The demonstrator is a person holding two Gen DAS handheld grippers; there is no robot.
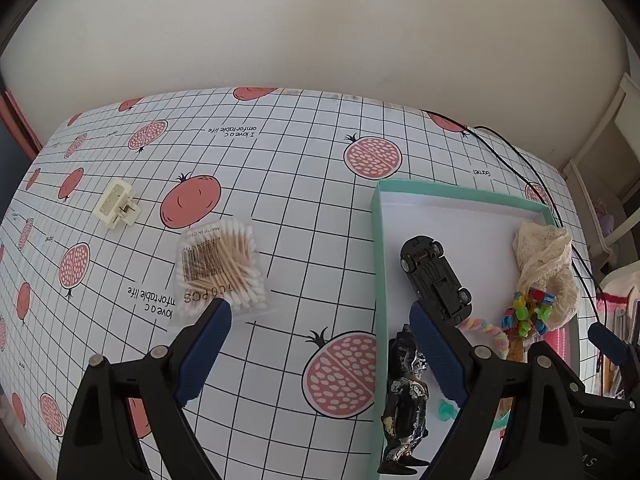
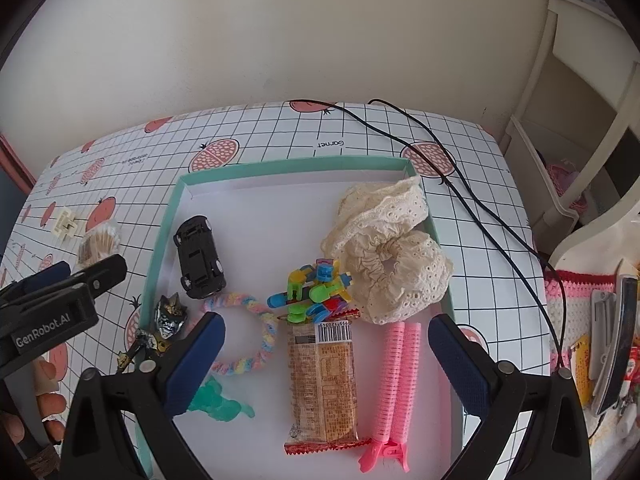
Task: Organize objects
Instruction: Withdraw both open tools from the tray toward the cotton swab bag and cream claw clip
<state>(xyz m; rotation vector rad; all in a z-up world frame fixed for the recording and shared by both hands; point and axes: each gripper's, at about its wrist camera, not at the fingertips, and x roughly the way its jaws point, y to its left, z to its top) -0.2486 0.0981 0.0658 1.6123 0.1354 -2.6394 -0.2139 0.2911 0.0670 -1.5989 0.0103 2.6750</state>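
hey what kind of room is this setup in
Probably a home room, perhaps a bedroom: a table under a pomegranate-print cover, a cream shelf unit by the plain wall, and a teal tray of toys and hair accessories.

Glossy printed tablecloth; matt paper box; eyelet cloth scrunchie; glossy plastic car; wooden-stick swabs in clear film.

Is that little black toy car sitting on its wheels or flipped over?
Flipped over. The toy car lies in the tray with its underside and all four wheels facing up.
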